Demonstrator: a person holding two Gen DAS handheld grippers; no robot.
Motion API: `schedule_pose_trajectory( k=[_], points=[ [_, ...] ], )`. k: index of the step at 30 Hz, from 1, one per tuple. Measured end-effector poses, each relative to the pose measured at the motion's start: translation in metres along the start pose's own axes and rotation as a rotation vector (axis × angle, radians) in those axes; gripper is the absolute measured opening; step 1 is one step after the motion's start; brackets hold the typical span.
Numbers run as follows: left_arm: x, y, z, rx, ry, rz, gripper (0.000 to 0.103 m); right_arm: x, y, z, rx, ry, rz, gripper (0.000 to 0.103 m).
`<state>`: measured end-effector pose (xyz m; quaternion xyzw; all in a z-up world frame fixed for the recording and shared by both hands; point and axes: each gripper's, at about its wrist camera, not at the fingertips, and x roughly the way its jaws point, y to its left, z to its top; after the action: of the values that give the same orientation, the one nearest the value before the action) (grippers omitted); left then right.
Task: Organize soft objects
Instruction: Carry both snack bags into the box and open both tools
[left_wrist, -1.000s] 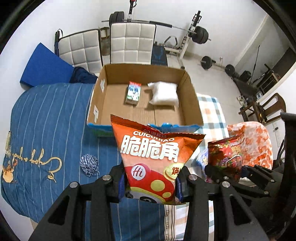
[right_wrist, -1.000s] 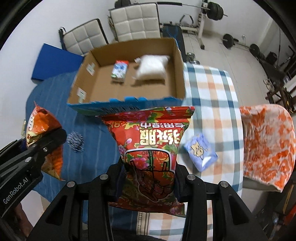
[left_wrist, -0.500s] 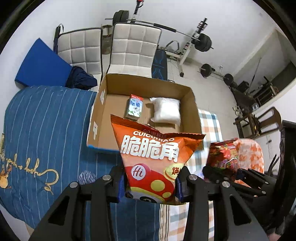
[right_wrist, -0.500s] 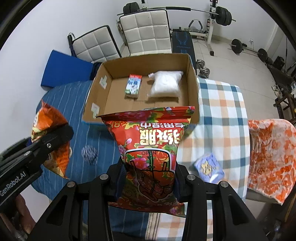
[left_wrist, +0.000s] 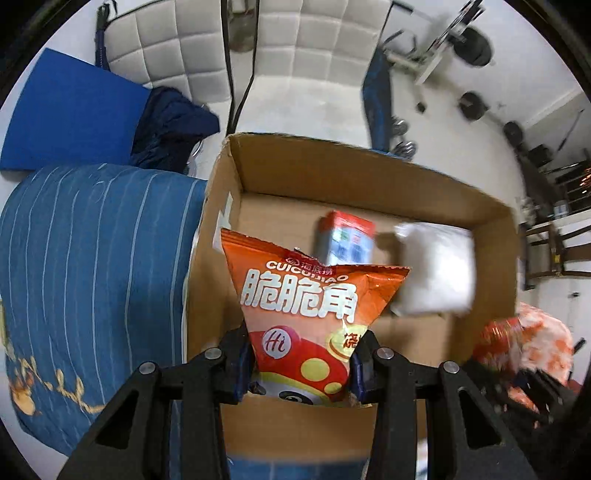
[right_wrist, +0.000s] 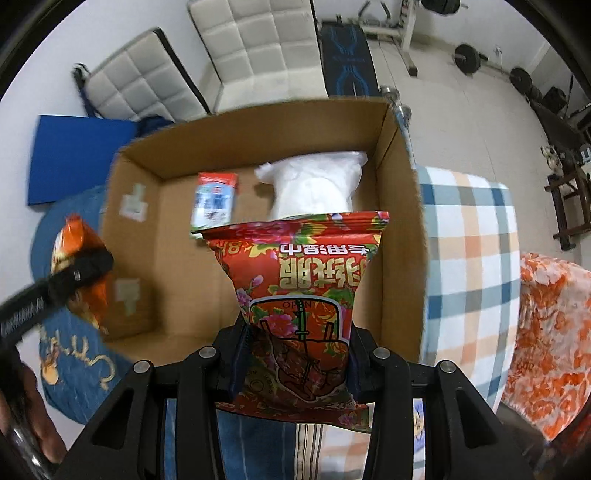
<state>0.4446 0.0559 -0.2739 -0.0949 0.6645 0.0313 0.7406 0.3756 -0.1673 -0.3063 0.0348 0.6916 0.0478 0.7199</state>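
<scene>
My left gripper is shut on an orange snack bag and holds it over the open cardboard box. My right gripper is shut on a red flowered snack bag and holds it over the same box. Inside the box lie a small blue-and-white carton and a white soft pack; both show in the right wrist view, the carton left of the pack. The left gripper with its orange bag shows at the left of the right wrist view.
The box stands on a bed with a blue striped blanket and a plaid sheet. An orange flowered cloth lies at the right. Two white padded chairs and gym weights stand behind the box.
Both grippers have moved forward and closer to the box with their bags; they now hang over its inside instead of in front of its near wall.
</scene>
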Motion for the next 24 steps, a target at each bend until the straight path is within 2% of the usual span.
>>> schedule_pose_trajectory(
  k=[3,6,13,24],
  points=[
    [0.031,-0.002,0.018,0.009,0.063,0.039,0.038,0.033,0.000,0.013,-0.002,0.059,-0.035,0.044],
    [0.058,-0.003,0.028,0.002,0.123,0.046,0.038,0.064,0.000,0.021,0.001,0.113,-0.054,0.044],
    [0.089,-0.013,0.034,0.031,0.166,0.107,0.038,0.115,0.001,0.033,0.004,0.211,-0.049,0.044],
    [0.102,-0.010,0.024,0.010,0.198,0.056,0.038,0.155,-0.007,0.039,-0.003,0.298,-0.029,0.044]
  ],
)
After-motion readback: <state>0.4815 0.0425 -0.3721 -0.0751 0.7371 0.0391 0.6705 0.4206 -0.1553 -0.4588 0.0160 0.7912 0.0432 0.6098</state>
